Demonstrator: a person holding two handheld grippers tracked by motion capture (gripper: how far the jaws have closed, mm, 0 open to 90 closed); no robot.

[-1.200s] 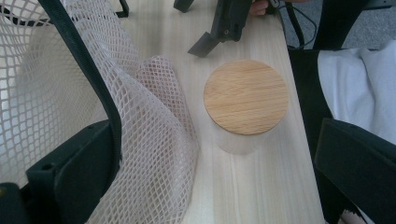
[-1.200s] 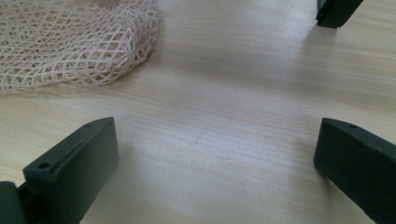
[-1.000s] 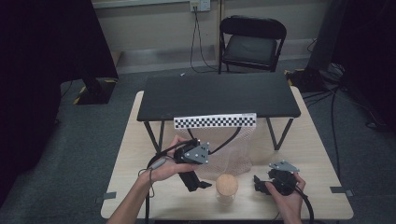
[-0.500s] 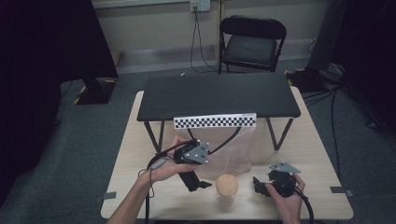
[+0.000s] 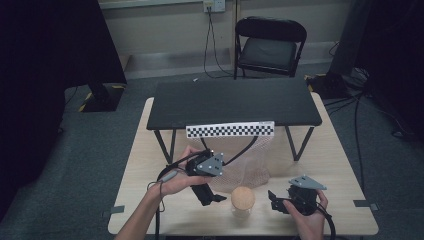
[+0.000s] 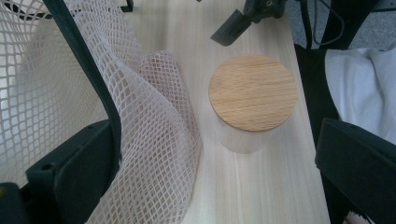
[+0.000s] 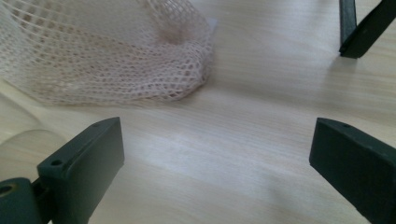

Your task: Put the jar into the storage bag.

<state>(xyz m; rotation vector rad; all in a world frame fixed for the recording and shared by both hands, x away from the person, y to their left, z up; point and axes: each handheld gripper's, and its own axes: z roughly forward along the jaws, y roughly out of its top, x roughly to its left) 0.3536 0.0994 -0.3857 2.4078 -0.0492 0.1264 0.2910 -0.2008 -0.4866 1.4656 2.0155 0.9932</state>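
Observation:
A frosted jar with a round wooden lid [image 5: 242, 198] [image 6: 253, 91] stands near the front edge of the pale wooden table [image 5: 340, 165]. My left gripper [image 5: 214, 196] [image 6: 210, 158] hovers just left of the jar, open, with the jar between and beyond its jaws. A pinkish-white mesh bag [image 5: 240, 160] [image 6: 154, 140] [image 7: 116, 56] lies behind the jar, its black strap [image 6: 88, 70] running up toward the small table. My right gripper [image 5: 274, 200] [image 7: 219, 158] is open, low over bare wood to the right of the jar, facing the bag.
A small black table [image 5: 235, 102] with a checkered strip [image 5: 230, 130] stands on the wooden table behind the bag; one of its legs [image 7: 364, 28] is near my right gripper. A black chair [image 5: 270, 47] stands on the floor beyond.

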